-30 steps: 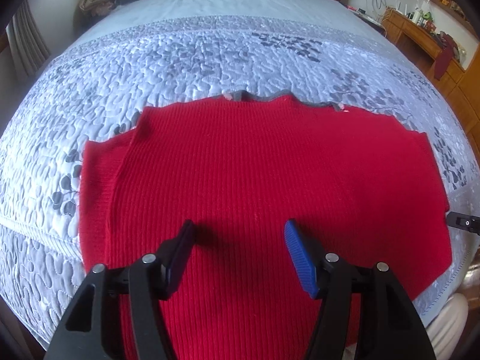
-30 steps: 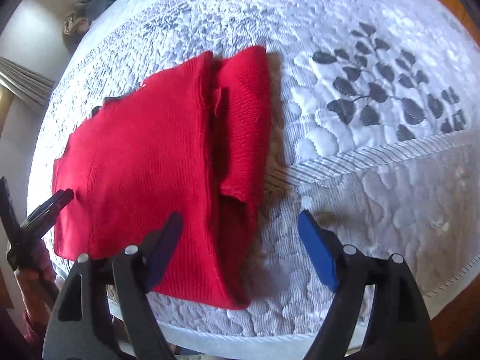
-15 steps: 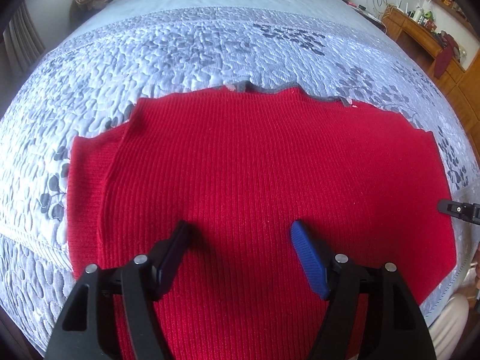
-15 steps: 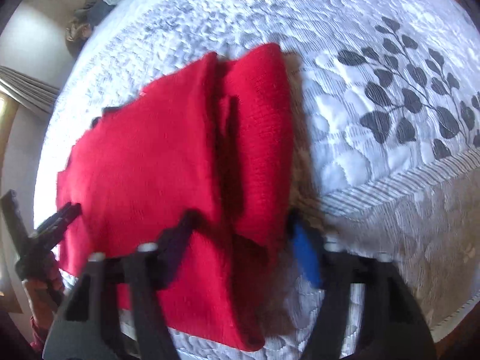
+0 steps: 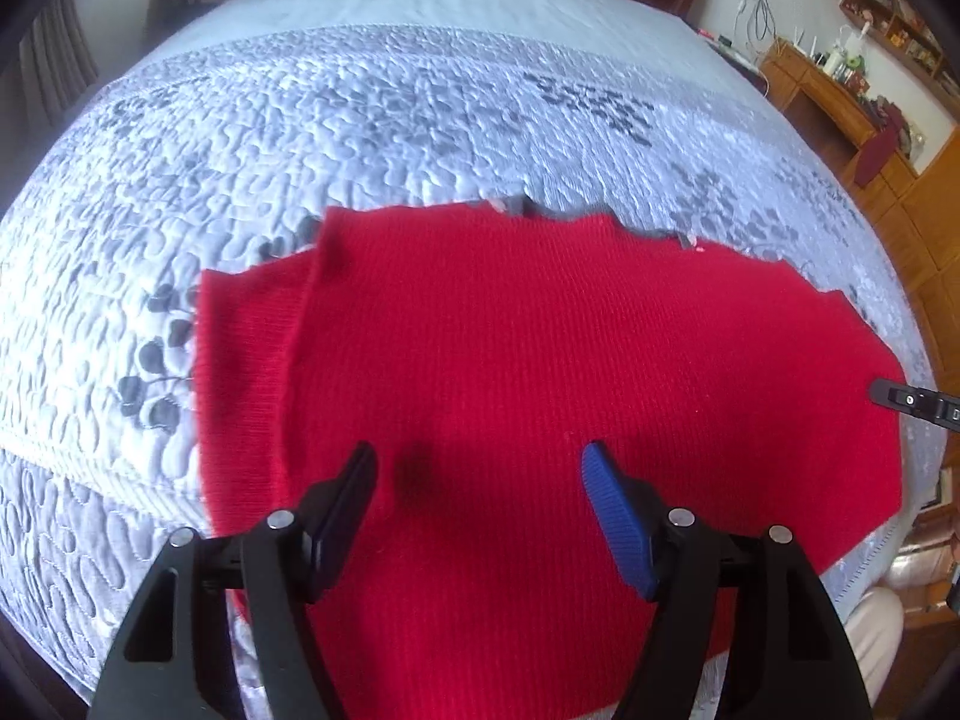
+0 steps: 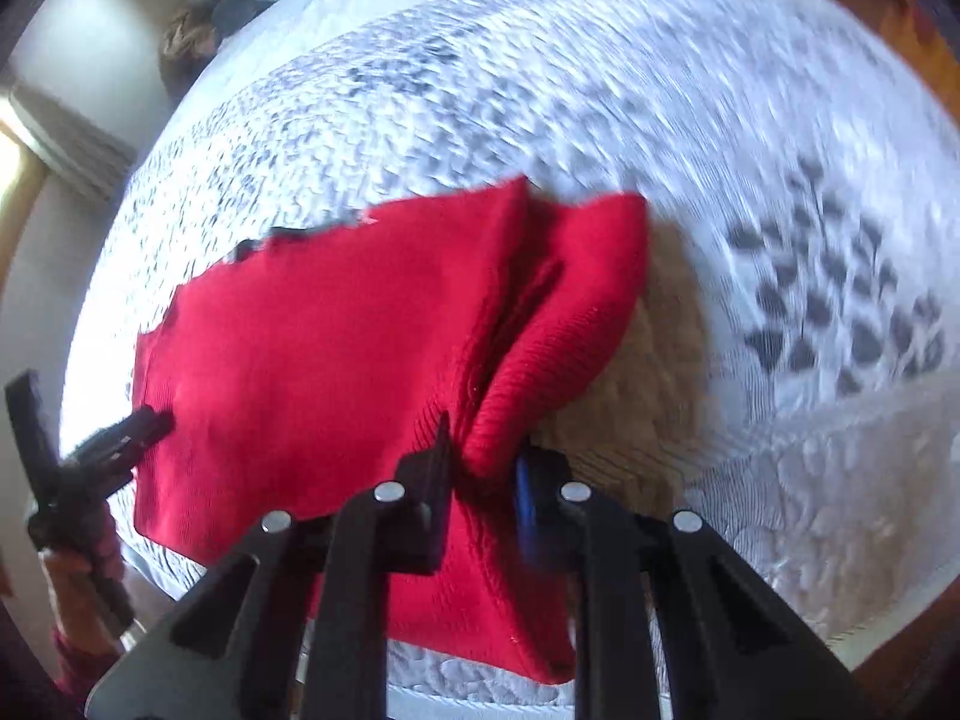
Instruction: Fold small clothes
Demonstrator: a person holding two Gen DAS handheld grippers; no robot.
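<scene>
Now right gripper point(image 6: 480, 468) jaws are closing on sweater point(image 6: 312, 360) fold.

The left gripper point(image 5: 480, 495) points steeply down, jaws wide apart, nothing pinched between them; the right gripper point(image 6: 480, 468) also points steeply down, jaws closing on a bunched fold of red sweater point(image 6: 336, 360).

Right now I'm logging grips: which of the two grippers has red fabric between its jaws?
The right gripper: its jaws are closing on a bunched fold of the red sweater. The left gripper hangs open above flat fabric.
</scene>
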